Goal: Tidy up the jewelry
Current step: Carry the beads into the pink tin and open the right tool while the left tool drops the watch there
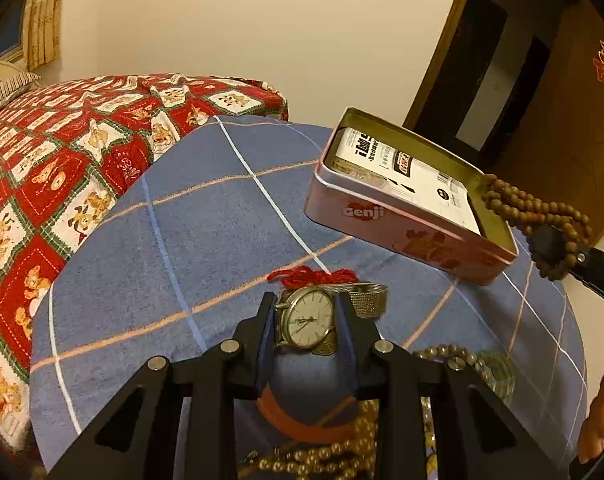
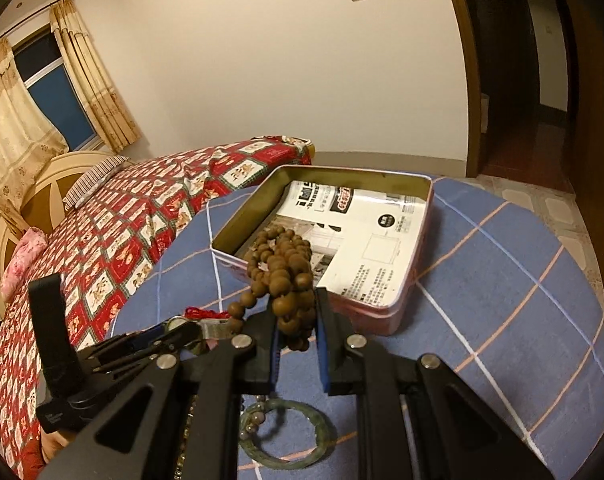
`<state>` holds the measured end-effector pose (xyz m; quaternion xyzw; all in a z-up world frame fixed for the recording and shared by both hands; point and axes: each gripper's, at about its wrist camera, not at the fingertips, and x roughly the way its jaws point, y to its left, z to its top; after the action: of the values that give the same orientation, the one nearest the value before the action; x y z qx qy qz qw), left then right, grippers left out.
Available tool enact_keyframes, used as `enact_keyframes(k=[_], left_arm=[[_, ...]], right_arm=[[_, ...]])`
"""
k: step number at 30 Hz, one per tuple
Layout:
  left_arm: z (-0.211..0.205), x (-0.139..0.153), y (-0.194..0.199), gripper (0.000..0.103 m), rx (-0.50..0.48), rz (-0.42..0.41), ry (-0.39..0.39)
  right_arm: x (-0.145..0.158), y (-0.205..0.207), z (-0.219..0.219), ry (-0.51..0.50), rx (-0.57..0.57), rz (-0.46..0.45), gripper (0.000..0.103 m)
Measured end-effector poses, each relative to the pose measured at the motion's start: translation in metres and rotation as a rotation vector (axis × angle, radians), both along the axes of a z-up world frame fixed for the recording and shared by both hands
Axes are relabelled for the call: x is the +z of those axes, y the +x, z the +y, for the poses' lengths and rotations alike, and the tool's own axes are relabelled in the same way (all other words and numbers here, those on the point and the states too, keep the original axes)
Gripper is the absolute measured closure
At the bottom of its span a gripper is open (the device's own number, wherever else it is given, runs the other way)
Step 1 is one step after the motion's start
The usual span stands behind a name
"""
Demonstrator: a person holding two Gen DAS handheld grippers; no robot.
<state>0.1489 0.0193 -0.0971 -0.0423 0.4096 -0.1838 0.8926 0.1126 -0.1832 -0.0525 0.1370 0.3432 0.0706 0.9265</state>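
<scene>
Pink metal tin (image 1: 401,236), rectangular with rounded corners, open on the blue checked cloth (image 1: 206,216) of the bench; "Genji" in white letters over a red heart on its side wall. Inside the tin, a white printed sheet (image 2: 365,236) with black characters too small to read. Above the tin's near rim, a bunch of round brown wooden beads (image 2: 286,276), clamped in the right tool (image 2: 298,344), narrow. In front of the tin, a round watch (image 1: 305,320) with white dial and metal mesh strap, between the pads of the left tool (image 1: 305,340), closed onto its case. Between watch and tin, red yarn (image 1: 309,276). Nearer than the tin, a green stone bangle (image 2: 286,436), paler beads (image 1: 321,456), an orange band (image 1: 302,420). Left of the tin, a bed with red patchwork quilt (image 1: 62,168).
</scene>
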Motion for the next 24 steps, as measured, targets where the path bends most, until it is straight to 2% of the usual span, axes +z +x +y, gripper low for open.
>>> enact_keyframes(k=[3,4,5,13,14,15,20,24], left_arm=[[0.002,0.01,-0.012,0.074,-0.02,-0.052,0.004],[0.004,0.016,-0.017,0.088,-0.029,-0.079,-0.006],[0.006,0.022,-0.021,0.09,-0.044,-0.092,-0.018],[0.022,0.076,-0.03,0.091,-0.026,-0.248,-0.081],[0.022,0.081,-0.03,0.097,-0.035,-0.26,-0.093],[0.022,0.087,-0.029,0.099,-0.049,-0.273,-0.111],[0.015,0.108,-0.027,0.099,-0.098,-0.317,-0.169],[0.001,0.112,-0.014,0.099,-0.115,-0.325,-0.146]], right_arm=[[-0.001,-0.001,0.0,0.01,-0.002,0.003,0.085],[-0.001,-0.002,0.001,0.009,-0.002,0.003,0.085],[-0.001,-0.003,0.001,0.006,-0.003,0.001,0.085],[0.014,-0.008,-0.01,0.001,-0.045,-0.053,0.085],[0.014,-0.007,-0.011,0.002,-0.05,-0.055,0.085],[0.015,-0.006,-0.013,0.003,-0.056,-0.057,0.085],[0.014,-0.002,-0.016,0.005,-0.072,-0.062,0.085],[0.01,0.003,-0.016,0.001,-0.07,-0.061,0.085]])
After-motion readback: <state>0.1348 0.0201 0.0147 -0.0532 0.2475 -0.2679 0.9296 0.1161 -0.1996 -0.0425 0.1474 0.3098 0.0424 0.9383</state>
